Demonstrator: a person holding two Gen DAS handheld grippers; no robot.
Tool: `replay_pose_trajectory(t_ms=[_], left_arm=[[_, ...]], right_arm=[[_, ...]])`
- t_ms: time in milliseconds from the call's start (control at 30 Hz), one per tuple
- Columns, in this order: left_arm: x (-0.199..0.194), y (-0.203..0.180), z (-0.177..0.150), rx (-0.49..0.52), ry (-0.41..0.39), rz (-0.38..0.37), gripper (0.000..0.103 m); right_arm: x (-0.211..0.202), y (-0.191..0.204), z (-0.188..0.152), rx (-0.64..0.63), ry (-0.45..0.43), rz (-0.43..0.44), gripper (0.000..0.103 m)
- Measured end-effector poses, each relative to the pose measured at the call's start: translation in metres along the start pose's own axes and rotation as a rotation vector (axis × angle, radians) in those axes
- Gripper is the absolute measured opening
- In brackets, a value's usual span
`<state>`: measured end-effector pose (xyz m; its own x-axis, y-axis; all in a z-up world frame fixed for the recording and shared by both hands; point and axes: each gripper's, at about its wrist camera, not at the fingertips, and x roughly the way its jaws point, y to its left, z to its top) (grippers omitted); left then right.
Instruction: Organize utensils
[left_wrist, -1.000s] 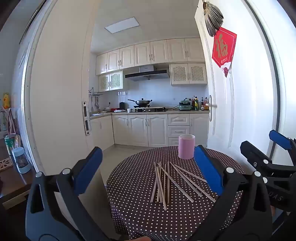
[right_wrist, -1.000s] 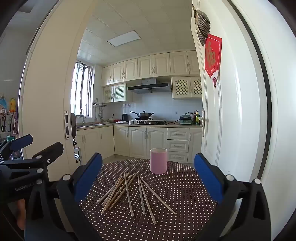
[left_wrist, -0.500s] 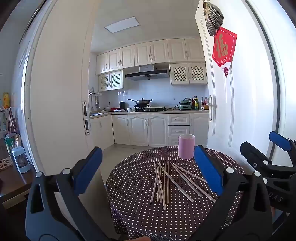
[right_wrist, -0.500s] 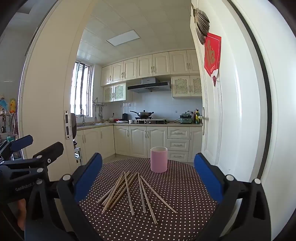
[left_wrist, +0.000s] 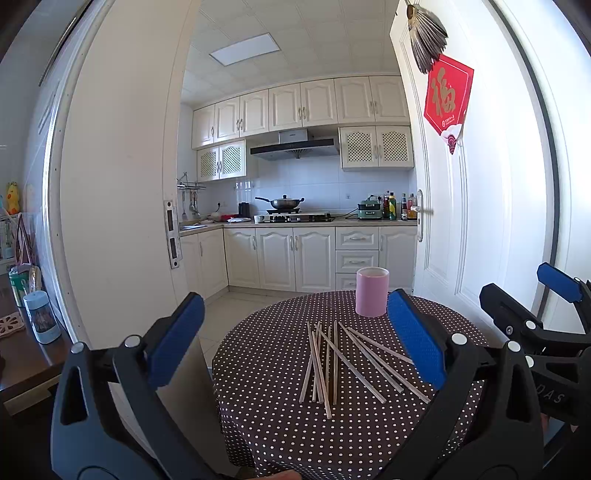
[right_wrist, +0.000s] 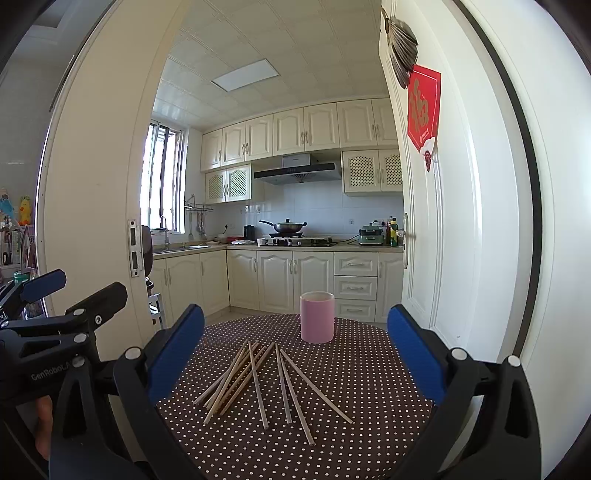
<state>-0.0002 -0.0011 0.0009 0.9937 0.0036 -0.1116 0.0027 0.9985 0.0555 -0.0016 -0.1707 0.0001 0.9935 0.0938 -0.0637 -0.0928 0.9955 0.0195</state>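
Several wooden chopsticks (left_wrist: 334, 362) (right_wrist: 258, 380) lie loosely fanned on a round table (left_wrist: 266, 424) (right_wrist: 369, 369) covered in a dark dotted cloth. A pink cup (left_wrist: 371, 291) (right_wrist: 317, 317) stands upright behind them, at the table's far side. My left gripper (left_wrist: 295, 336) hovers open above the near left part of the table, nothing between its blue pads. Held open over the near edge, my right gripper (right_wrist: 295, 347) is empty too. Each gripper shows at the side of the other's view.
A white door (left_wrist: 480, 206) with a red paper ornament (left_wrist: 447, 96) stands open right of the table. A white door frame (left_wrist: 118, 206) rises on the left. Beyond is a kitchen with white cabinets (left_wrist: 295, 258) and a wok (left_wrist: 284, 201). A side table with jars (left_wrist: 40, 317) sits far left.
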Motion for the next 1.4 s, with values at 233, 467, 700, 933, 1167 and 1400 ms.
replay_pose_trajectory(t_ms=[233,467,700,933,1167,1400], left_arm=[[-0.0004,-0.0034,0.0013,0.001,0.001,0.004,0.097],[0.0,0.0001,-0.0001,-0.002,0.0,0.002,0.097],[0.0006,0.0014,-0.0003,-0.004,0.001,0.0,0.097],[0.0005,-0.0007,0.0003,-0.004,0.001,0.001,0.097],[0.0006,0.0019,-0.0005,-0.004,0.001,0.0,0.097],[0.0006,0.0017,-0.0005,-0.004,-0.001,0.0,0.097]], right_arm=[[-0.0007,0.0,-0.0002,0.001,0.002,0.002,0.096],[-0.0007,-0.0002,-0.0001,0.003,0.004,0.002,0.096],[-0.0009,-0.0006,-0.0003,0.004,0.005,0.003,0.096],[-0.0008,-0.0019,0.0001,0.005,0.007,0.005,0.096],[-0.0005,-0.0016,-0.0001,0.005,0.007,0.004,0.096],[0.0,-0.0018,-0.0009,0.006,0.007,0.004,0.096]])
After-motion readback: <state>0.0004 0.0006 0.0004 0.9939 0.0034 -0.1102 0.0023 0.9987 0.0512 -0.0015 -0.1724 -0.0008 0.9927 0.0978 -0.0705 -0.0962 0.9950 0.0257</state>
